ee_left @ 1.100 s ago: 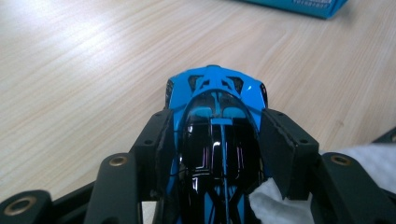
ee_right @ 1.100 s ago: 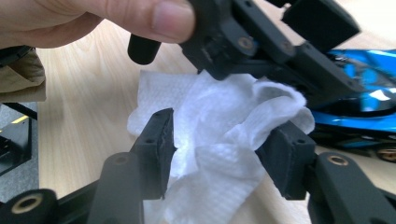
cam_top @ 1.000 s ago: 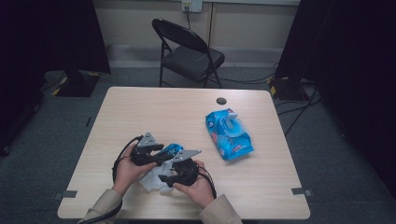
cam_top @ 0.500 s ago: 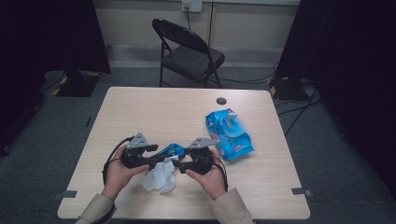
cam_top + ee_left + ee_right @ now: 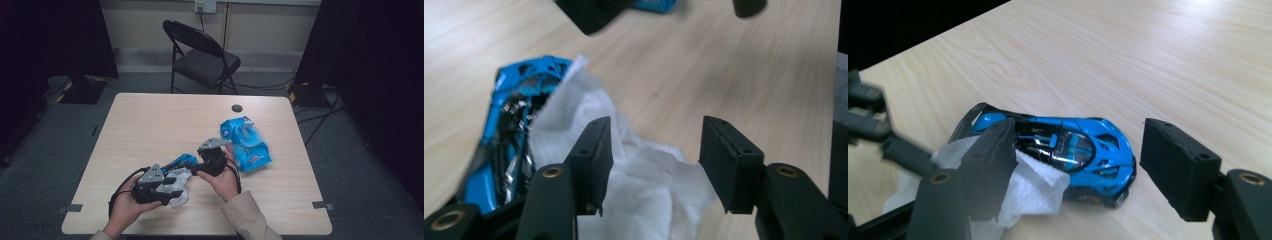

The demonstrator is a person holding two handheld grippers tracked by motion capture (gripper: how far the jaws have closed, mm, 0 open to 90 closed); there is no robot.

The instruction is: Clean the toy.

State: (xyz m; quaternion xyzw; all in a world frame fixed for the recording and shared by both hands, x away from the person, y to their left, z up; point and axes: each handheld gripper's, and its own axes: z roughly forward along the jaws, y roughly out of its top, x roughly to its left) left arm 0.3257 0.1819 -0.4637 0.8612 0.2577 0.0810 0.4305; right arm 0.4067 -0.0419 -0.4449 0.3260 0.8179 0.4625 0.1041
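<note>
A blue toy car (image 5: 181,161) lies on the wooden table (image 5: 150,120), its near end draped by a crumpled white tissue (image 5: 179,192). My left gripper (image 5: 175,186) is at the tissue. In the left gripper view (image 5: 656,125) its jaws have just been closing, with the tissue (image 5: 644,185) loosely between the pads and not pinched, and the car (image 5: 509,135) to their left. My right gripper (image 5: 197,167) is just right of the car. In the right gripper view (image 5: 1078,130) its jaws have just been opening and stand apart in front of the car (image 5: 1068,150), which rests free on the table.
A blue pack of wipes (image 5: 247,142) lies on the table right of my right hand. A small black disc (image 5: 237,108) sits near the far edge. A black folding chair (image 5: 202,55) stands beyond the table. Cables trail on the floor at the right.
Both grippers have drawn apart from the car: the left moved toward the near left with the tissue, the right moved right and slightly away. The car now lies on the table between them.
</note>
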